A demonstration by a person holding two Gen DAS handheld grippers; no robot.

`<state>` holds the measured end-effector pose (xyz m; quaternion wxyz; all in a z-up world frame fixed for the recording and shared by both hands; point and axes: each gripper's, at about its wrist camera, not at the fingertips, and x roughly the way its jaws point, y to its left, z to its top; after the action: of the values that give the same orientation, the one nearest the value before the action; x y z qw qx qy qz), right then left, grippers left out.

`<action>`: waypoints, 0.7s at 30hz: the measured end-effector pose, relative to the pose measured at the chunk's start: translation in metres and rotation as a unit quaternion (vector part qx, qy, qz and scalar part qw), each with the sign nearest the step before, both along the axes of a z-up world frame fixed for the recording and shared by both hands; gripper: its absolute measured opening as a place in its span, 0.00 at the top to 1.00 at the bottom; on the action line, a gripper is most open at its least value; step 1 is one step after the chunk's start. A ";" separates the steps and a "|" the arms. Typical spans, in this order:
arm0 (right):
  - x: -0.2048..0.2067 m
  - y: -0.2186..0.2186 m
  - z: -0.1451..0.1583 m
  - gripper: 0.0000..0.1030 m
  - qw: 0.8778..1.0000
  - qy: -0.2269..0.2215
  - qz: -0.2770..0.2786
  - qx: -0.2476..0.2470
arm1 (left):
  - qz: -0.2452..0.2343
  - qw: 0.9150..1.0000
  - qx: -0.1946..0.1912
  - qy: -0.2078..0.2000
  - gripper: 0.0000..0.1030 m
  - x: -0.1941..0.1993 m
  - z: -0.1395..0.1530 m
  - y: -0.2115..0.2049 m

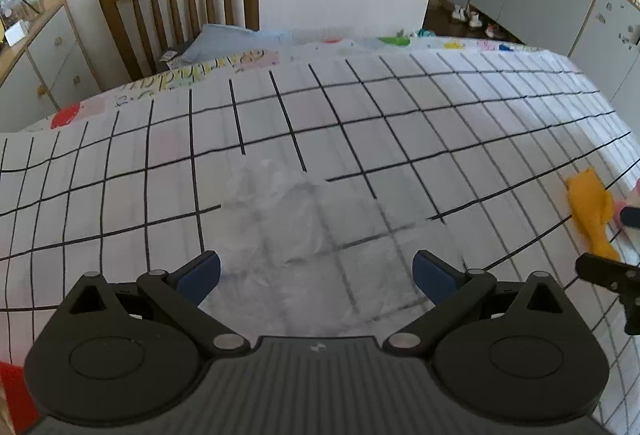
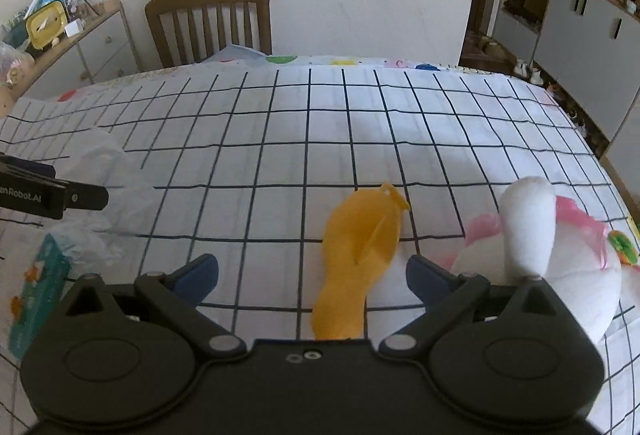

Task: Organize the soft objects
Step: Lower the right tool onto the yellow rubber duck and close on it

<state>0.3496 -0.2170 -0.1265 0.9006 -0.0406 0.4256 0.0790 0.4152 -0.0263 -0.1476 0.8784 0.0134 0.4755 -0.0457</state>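
Observation:
A yellow-orange soft toy (image 2: 360, 259) lies on the checked cloth, its lower end between the jaws of my open right gripper (image 2: 312, 275). A white and pink plush (image 2: 560, 255) sits just to its right, touching the right finger. In the left wrist view a clear plastic bag (image 1: 304, 219) lies flat on the cloth ahead of my open left gripper (image 1: 316, 273), which holds nothing. The same bag (image 2: 100, 195) shows at the left of the right wrist view, over a teal packet (image 2: 38, 295). The orange toy (image 1: 592, 215) appears at the far right of the left wrist view.
A white cloth with a black grid (image 2: 320, 139) covers the table. A wooden chair (image 1: 180, 11) stands at the far edge. A low drawer unit (image 2: 92, 47) with clutter is at the back left, grey cupboards (image 2: 588, 31) at the right.

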 end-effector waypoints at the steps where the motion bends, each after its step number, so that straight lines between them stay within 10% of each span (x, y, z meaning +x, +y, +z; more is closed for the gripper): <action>1: 0.000 0.001 -0.001 0.02 1.000 -0.003 0.003 -0.004 | -0.002 1.000 0.002 -0.001 0.00 0.000 -0.002 -0.001; 11: 0.003 0.007 -0.004 0.08 0.999 -0.025 -0.001 -0.028 | -0.039 0.999 0.030 -0.017 0.08 -0.001 -0.010 -0.020; 18: 0.002 0.012 -0.011 0.25 0.999 -0.021 -0.008 -0.046 | -0.051 0.998 0.017 -0.030 0.67 -0.003 -0.003 -0.033; 21: 0.002 0.013 -0.013 0.35 0.998 -0.023 -0.012 -0.057 | -0.054 0.998 0.019 -0.032 0.76 -0.006 -0.002 -0.039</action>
<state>0.3514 -0.2037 -0.1399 0.9072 -0.0885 0.4090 0.0434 0.4097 -0.0654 -0.1498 0.8890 0.0571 0.4467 -0.0837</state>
